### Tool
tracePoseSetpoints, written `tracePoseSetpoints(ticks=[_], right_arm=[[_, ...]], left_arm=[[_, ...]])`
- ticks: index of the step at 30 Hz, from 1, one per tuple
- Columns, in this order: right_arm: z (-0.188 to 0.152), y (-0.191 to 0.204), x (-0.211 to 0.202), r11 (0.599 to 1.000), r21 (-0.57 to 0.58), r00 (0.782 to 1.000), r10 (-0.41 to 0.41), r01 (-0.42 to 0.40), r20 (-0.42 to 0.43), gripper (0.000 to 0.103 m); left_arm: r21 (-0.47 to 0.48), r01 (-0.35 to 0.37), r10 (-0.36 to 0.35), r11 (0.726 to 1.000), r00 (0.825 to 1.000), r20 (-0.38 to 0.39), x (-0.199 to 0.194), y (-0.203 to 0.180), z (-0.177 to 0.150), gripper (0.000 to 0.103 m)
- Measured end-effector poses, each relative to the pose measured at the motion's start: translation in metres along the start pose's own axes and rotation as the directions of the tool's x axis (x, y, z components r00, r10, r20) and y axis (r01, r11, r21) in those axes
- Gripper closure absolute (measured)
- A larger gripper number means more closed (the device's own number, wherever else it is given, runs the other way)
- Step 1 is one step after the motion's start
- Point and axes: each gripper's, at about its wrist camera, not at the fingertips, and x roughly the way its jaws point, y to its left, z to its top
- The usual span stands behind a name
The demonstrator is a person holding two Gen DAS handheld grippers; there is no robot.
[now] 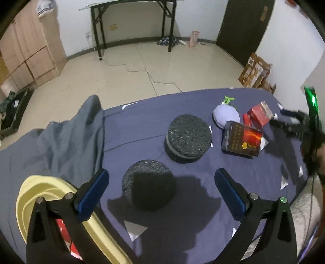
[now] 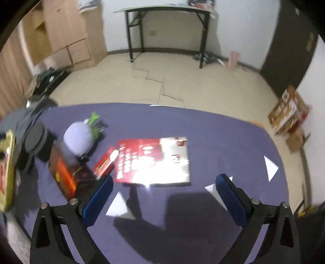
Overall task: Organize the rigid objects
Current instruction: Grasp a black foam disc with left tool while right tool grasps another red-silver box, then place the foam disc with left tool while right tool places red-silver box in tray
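Note:
My left gripper (image 1: 161, 188) stands wide open over a dark round disc (image 1: 149, 184) lying on the purple cloth; nothing is pressed between its blue pads. A thicker dark round disc (image 1: 187, 138) lies beyond it. To the right lie a dark box with orange print (image 1: 241, 140), a small red box (image 1: 260, 114) and a pale lilac plush (image 1: 225, 116). My right gripper (image 2: 162, 193) is wide open and empty above a flat red and white box (image 2: 154, 160). Left of it are the dark orange-print box (image 2: 65, 170), a small red box (image 2: 105, 162) and the lilac plush (image 2: 78, 138).
A yellow basin (image 1: 36, 195) holding a red item sits at the lower left, under my left gripper's arm. A grey garment (image 1: 71, 140) lies on the cloth's left side. White triangles (image 2: 271, 166) mark the purple cloth. Beyond are floor, a black table (image 1: 132, 18) and cardboard boxes (image 2: 288, 113).

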Motion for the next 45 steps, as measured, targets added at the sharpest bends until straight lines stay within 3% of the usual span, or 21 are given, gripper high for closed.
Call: tracePoseSetpoints(ticks=[8, 12, 18, 19, 20, 21, 22, 23, 26, 29, 31, 35, 38, 39, 41, 45], right_arm=[[0.028, -0.009, 0.020, 0.999, 0.015, 0.997, 0.044, -0.043, -0.059, 0.000], [0.027, -0.009, 0.029, 1.000, 0.026, 0.995, 0.008, -0.006, -0.104, 0.000], [0.023, -0.015, 0.042, 1.000, 0.018, 0.994, 0.003, -0.001, -0.109, 0.000], [0.023, -0.014, 0.042, 1.000, 0.004, 0.995, 0.002, -0.001, -0.102, 0.001], [0.023, -0.014, 0.040, 1.000, -0.010, 0.996, -0.002, 0.001, -0.094, 0.005], [0.022, -0.014, 0.040, 1.000, -0.027, 0.996, -0.015, 0.013, -0.086, 0.014], [0.021, -0.013, 0.040, 0.999, -0.040, 0.997, -0.022, 0.019, -0.078, 0.014], [0.020, -0.014, 0.039, 0.999, -0.045, 0.997, -0.014, 0.011, -0.071, 0.014], [0.017, -0.015, 0.034, 0.998, -0.055, 0.999, -0.010, 0.007, -0.052, 0.014], [0.019, -0.009, 0.002, 0.997, -0.072, 0.997, 0.019, -0.013, 0.080, 0.014], [0.029, 0.013, -0.023, 0.987, -0.146, 0.987, 0.088, -0.067, 0.138, 0.014], [0.041, 0.102, -0.055, 0.915, -0.365, 0.957, 0.241, -0.169, 0.160, 0.014], [0.037, 0.187, -0.075, 0.819, -0.491, 0.907, 0.404, -0.298, 0.123, 0.014], [0.031, 0.224, -0.078, 0.770, -0.530, 0.883, 0.462, -0.354, 0.082, 0.014], [0.017, 0.277, -0.078, 0.702, -0.592, 0.861, 0.508, -0.397, 0.023, 0.014], [-0.036, 0.383, -0.059, 0.545, -0.738, 0.868, 0.484, -0.399, -0.111, 0.014]], left_arm=[[0.057, -0.035, 0.035, 0.998, 0.999, -0.014, 0.015, -0.013, -0.006, 0.000], [0.029, -0.017, 0.017, 0.999, 0.999, -0.028, 0.025, -0.008, -0.007, 0.000], [0.077, -0.070, 0.075, 0.995, 0.995, -0.059, 0.042, -0.009, -0.008, 0.001], [0.075, -0.064, 0.069, 0.995, 0.996, -0.058, 0.043, -0.007, -0.009, 0.002], [0.059, -0.055, 0.058, 0.997, 0.997, -0.051, 0.042, -0.003, -0.010, 0.011], [0.042, -0.041, 0.043, 0.998, 0.998, -0.046, 0.042, 0.000, -0.011, 0.032], [0.025, -0.045, 0.046, 0.999, 0.998, -0.044, 0.042, 0.003, -0.012, 0.037], [0.014, -0.052, 0.052, 0.999, 0.998, -0.034, 0.040, 0.006, -0.012, 0.037], [-0.033, 0.030, -0.030, 0.999, 0.999, -0.014, 0.031, 0.014, -0.015, 0.038], [-0.073, 0.075, -0.070, 0.995, 0.995, 0.067, -0.009, 0.026, -0.017, 0.038], [-0.097, 0.049, -0.038, 0.994, 0.993, 0.108, -0.048, 0.051, -0.023, 0.038], [-0.215, -0.107, 0.130, 0.971, 0.987, 0.099, -0.096, 0.129, -0.049, 0.038], [-0.320, -0.221, 0.251, 0.921, 0.966, 0.055, -0.121, 0.185, -0.088, 0.038], [-0.354, -0.242, 0.270, 0.904, 0.962, 0.031, -0.127, 0.200, -0.104, 0.038], [-0.377, -0.258, 0.277, 0.890, 0.961, -0.005, -0.130, 0.214, -0.131, 0.038], [-0.379, -0.290, 0.284, 0.879, 0.956, -0.073, -0.110, 0.227, -0.160, 0.038]])
